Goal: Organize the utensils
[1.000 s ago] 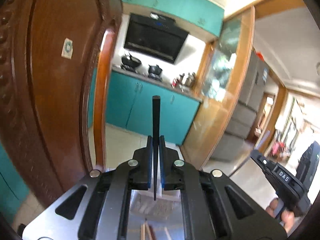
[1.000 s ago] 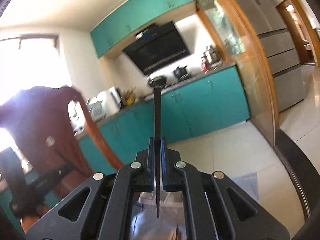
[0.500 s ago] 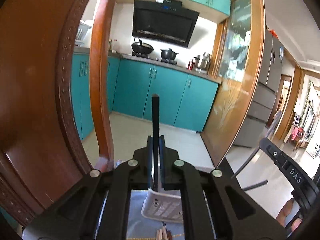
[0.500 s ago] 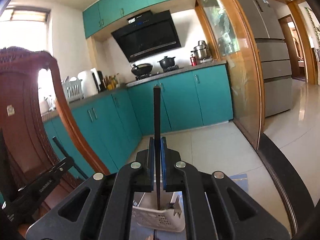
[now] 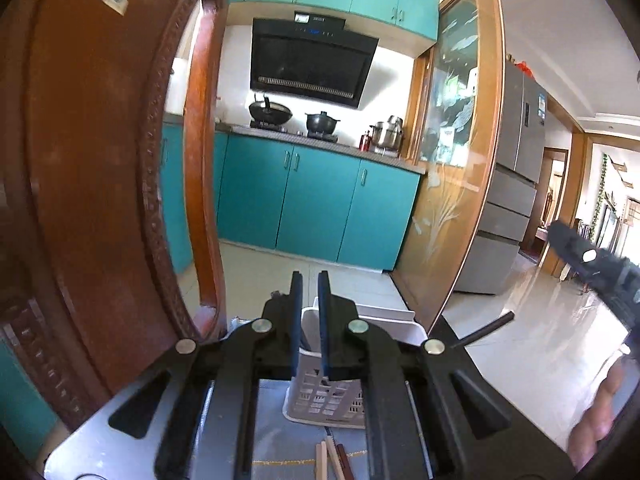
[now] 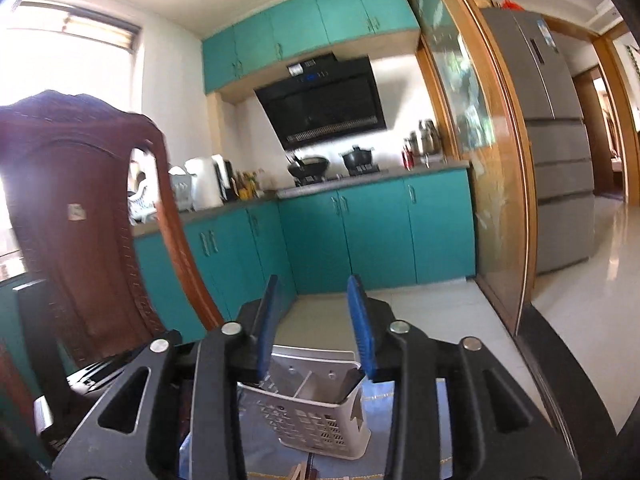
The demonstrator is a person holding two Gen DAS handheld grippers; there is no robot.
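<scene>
A white perforated utensil basket (image 5: 332, 396) stands on the table just beyond my left gripper (image 5: 309, 292), whose jaws are slightly apart and hold nothing. It also shows in the right wrist view (image 6: 316, 416), with divided compartments, below my right gripper (image 6: 314, 292), which is wide open and empty. A dark chopstick (image 5: 484, 330) sticks out to the right near the basket rim. Several wooden chopsticks (image 5: 332, 460) lie on the table in front of the basket.
A carved wooden chair back (image 5: 100, 160) stands close on the left, also in the right wrist view (image 6: 92, 220). The other gripper's body (image 5: 592, 264) and a hand are at the right. Teal kitchen cabinets (image 5: 320, 208) lie beyond.
Both grippers held black chopsticks upright; now both have opened and the chopsticks are gone from the jaws. Both views have tilted down toward the basket.
</scene>
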